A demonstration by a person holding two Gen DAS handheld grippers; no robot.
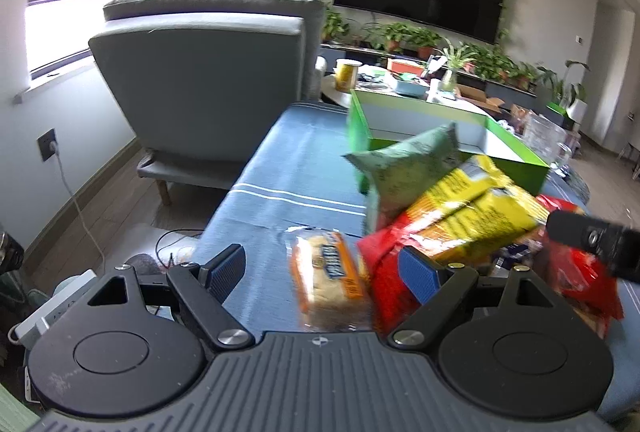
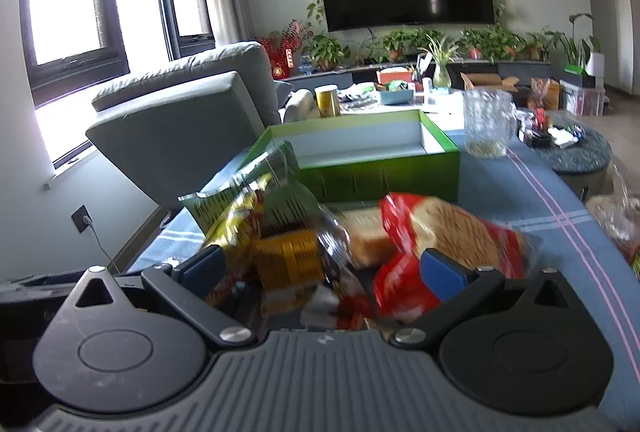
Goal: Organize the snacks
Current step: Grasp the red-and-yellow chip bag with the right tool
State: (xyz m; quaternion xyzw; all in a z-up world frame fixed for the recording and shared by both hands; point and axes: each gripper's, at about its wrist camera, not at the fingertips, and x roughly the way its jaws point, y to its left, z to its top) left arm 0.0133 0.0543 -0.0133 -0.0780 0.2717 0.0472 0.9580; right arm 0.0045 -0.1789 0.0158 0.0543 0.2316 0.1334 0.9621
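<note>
Blue-clothed worktop (image 1: 280, 171) carries snack bags (image 1: 460, 207), light, crinkly, slippery; pinch a sealed edge. Left gripper (image 1: 320, 268) and right gripper (image 2: 322, 268) both spread, empty. Box (image 2: 380, 155) waits.

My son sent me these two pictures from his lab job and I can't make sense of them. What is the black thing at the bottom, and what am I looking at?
Each picture comes from a wide-angle camera fixed on a hand-held two-finger gripper, looking forward along its fingers. The black shape at the bottom is the tool itself. One view shows the left gripper, the other the right gripper; both are open and hold nothing. Ahead, on a blue striped cloth, lies a heap of snacks: a dull green bag, a yellow bag, red packets and an orange wrapped cracker pack. Behind them stands an open green cardboard box, seemingly empty. Motion blurs the snacks.
</note>
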